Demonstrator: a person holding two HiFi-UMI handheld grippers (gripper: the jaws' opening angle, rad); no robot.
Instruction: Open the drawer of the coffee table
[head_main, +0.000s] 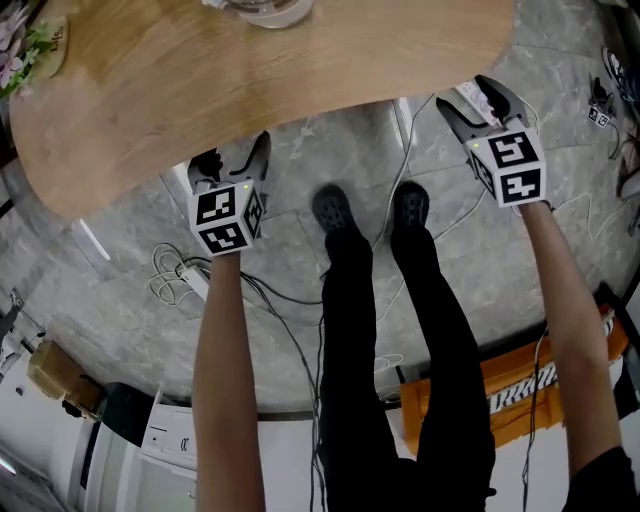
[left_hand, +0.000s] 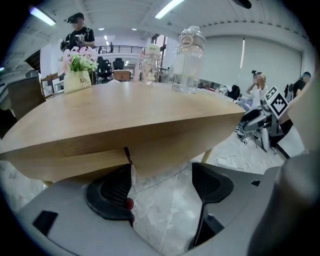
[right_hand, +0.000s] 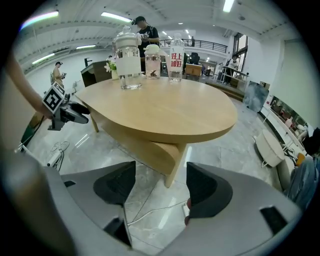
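The coffee table (head_main: 260, 70) has a light wooden oval top and fills the upper part of the head view. My left gripper (head_main: 232, 165) hangs just in front of its near edge, jaws apart with nothing between them. In the left gripper view (left_hand: 162, 185) the wooden band under the tabletop (left_hand: 170, 147) is close ahead, with a vertical seam (left_hand: 126, 152) just above the left pad. My right gripper (head_main: 478, 105) is off the table's right end, open and empty. The right gripper view (right_hand: 160, 187) looks at the curved wooden body (right_hand: 150, 147) beneath the top from some distance.
A glass jar (right_hand: 128, 61), bottles (right_hand: 175, 59) and a flower box (left_hand: 77, 75) stand on the table. Cables and a power strip (head_main: 190, 280) lie on the marble floor by the person's shoes (head_main: 332, 210). Other people stand in the background.
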